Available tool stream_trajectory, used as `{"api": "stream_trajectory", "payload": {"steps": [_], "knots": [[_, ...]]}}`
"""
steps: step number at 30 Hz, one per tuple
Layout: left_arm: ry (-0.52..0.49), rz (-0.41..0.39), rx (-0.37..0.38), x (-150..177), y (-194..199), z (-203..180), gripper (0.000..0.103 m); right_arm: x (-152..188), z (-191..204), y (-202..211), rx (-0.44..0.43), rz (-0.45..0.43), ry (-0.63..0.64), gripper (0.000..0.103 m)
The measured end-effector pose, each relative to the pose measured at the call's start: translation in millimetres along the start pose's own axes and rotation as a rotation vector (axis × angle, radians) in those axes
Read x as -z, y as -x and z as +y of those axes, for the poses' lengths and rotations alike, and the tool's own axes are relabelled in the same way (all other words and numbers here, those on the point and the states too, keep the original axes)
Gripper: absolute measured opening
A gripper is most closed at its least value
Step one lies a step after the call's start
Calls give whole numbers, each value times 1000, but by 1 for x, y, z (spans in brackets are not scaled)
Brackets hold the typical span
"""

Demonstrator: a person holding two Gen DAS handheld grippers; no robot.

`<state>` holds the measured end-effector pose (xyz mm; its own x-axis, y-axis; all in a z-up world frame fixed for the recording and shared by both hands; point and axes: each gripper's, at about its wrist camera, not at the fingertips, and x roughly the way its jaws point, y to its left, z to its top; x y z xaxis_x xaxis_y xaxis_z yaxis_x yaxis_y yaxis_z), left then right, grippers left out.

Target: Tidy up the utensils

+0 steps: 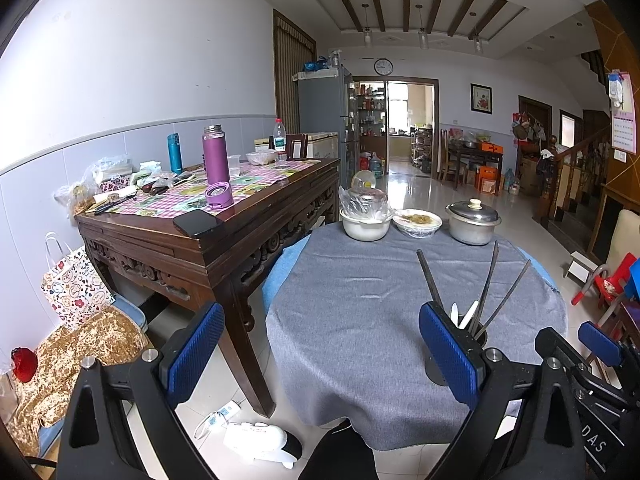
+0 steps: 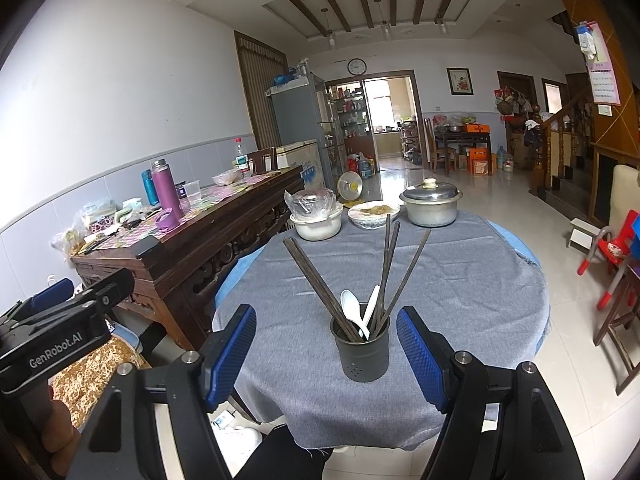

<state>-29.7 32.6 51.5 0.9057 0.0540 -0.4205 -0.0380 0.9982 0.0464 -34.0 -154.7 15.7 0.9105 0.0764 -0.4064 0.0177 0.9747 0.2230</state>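
The round worktop [image 2: 460, 280] under grey cloth carries a dark utensil holder [image 2: 362, 354] near its front edge, filled with chopsticks [image 2: 386, 264] and white spoons [image 2: 352, 310]. Both the right hand-held gripper [image 2: 326, 354] and the left hand-held gripper [image 1: 320, 356] stand apart, empty.

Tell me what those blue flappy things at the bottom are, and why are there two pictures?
They are the fingers of a hand-held gripper, a grabbing tool. A person holds one in each hand, and each carries a camera looking forward. One picture comes from the left hand-held gripper, the other from the right hand-held gripper. Both are open and hold nothing. On the grey tablecloth stands a dark utensil holder with chopsticks and white spoons. Behind are a bowl and a lidded pot.
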Motion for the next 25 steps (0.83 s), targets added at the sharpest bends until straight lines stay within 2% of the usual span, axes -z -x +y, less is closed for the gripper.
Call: {"api": "stream_trajectory", "payload": {"steps": [15, 23, 25], "knots": [[-4, 6, -19, -4, -9, 5, 98, -1, -3, -9, -9, 5, 10, 76], [-22, 48, -29, -2, -38, -2, 98, 1, -21, -30, -4, 43, 21, 76], [-34, 78, 12, -1, -53, -7, 98, 1, -33, -42, 11, 57, 8, 76]]}}
